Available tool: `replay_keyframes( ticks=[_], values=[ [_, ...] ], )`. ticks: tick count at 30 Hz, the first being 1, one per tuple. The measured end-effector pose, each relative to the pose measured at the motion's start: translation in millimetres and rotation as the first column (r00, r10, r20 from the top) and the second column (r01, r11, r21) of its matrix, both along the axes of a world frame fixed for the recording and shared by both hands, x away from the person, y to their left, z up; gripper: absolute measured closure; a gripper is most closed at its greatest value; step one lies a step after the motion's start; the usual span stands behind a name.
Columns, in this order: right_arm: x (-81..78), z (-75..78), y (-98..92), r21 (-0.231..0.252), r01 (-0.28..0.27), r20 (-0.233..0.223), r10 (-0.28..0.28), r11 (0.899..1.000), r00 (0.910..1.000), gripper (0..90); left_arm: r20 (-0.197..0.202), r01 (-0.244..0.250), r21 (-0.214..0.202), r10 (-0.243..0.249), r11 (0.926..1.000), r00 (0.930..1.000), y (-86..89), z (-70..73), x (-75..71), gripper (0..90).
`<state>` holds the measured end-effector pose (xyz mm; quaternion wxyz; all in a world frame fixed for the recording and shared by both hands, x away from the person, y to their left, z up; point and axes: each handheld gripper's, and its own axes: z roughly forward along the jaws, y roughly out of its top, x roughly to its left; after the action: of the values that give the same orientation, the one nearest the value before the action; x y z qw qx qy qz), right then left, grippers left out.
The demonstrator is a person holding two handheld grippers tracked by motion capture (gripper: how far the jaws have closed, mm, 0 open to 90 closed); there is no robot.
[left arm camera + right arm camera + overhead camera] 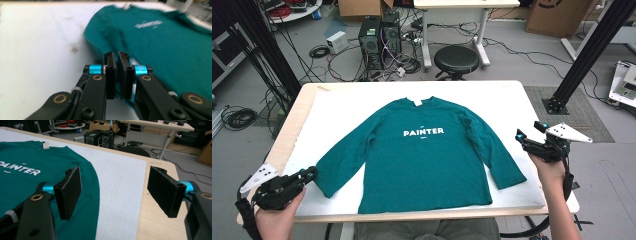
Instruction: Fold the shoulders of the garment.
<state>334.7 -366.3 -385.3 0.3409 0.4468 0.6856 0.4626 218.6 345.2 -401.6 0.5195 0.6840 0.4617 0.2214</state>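
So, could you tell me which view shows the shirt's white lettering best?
The high view: the lettering reads PAINTER whole and sharp. The right gripper view cuts off its start; the left gripper view shows a blurred smear.

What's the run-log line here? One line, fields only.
left gripper: shut on sleeve cuff | right gripper: open, empty | teal shirt: flat on table
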Motion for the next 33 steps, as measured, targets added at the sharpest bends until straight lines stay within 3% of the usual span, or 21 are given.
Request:
replay_keyframes(
  ticks=[1, 4, 9, 19, 20, 21, 26, 33],
  values=[
    [0.0, 0.0, 0.0, 0.0, 0.0, 0.0, 0.0, 1.0, 1.0, 27.9, 0.017, 0.033, -0.019, -0.033, 0.9993, 0.9993, -8.7, 7.4, 0.7, 85.2],
    [-0.1, 0.0, -0.3, -0.002, -0.002, 0.001, 0.002, 1.0, 1.0, 27.9, 0.034, 0.069, -0.023, -0.068, 0.9974, 0.9971, -21.2, 15.3, 2.0, 85.2],
    [-0.5, -0.3, 0.3, -0.001, -0.001, 0.001, 0.001, 1.0, 1.0, 27.9, 0.056, 0.168, -0.015, -0.167, 0.9856, 0.9843, -52.6, 28.0, 9.5, 85.2],
    [-1.7, -1.2, 0.0, -0.001, -0.002, -0.007, 0.002, 1.0, 1.0, 28.0, 0.005, 0.304, 0.004, -0.304, 0.9525, 0.9525, -94.9, 23.2, 26.8, 85.3],
    [-1.9, -1.6, 0.0, 0.001, -0.001, -0.007, 0.001, 1.0, 1.0, 28.0, 0.001, 0.333, 0.005, -0.333, 0.943, 0.943, -104.2, 22.9, 27.5, 85.3],
    [-1.9, -1.6, 0.0, 0.001, -0.001, -0.007, 0.001, 1.0, 1.0, 28.0, 0.001, 0.333, 0.005, -0.333, 0.943, 0.943, -104.2, 22.9, 27.5, 85.3],
    [-1.6, -2.4, 0.1, -0.003, -0.001, -0.004, 0.001, 1.0, 1.0, 28.0, -0.008, 0.413, 0.016, -0.413, 0.9104, 0.9105, -133.5, 22.4, 30.6, 85.3],
    [-3.0, -3.5, 3.1, -0.003, -0.006, -0.018, 0.006, 1.0, 0.9998, 28.0, -0.053, 0.534, 0.016, -0.532, 0.8454, 0.8448, -177.3, 13.8, 37.4, 85.3]
  ],
)
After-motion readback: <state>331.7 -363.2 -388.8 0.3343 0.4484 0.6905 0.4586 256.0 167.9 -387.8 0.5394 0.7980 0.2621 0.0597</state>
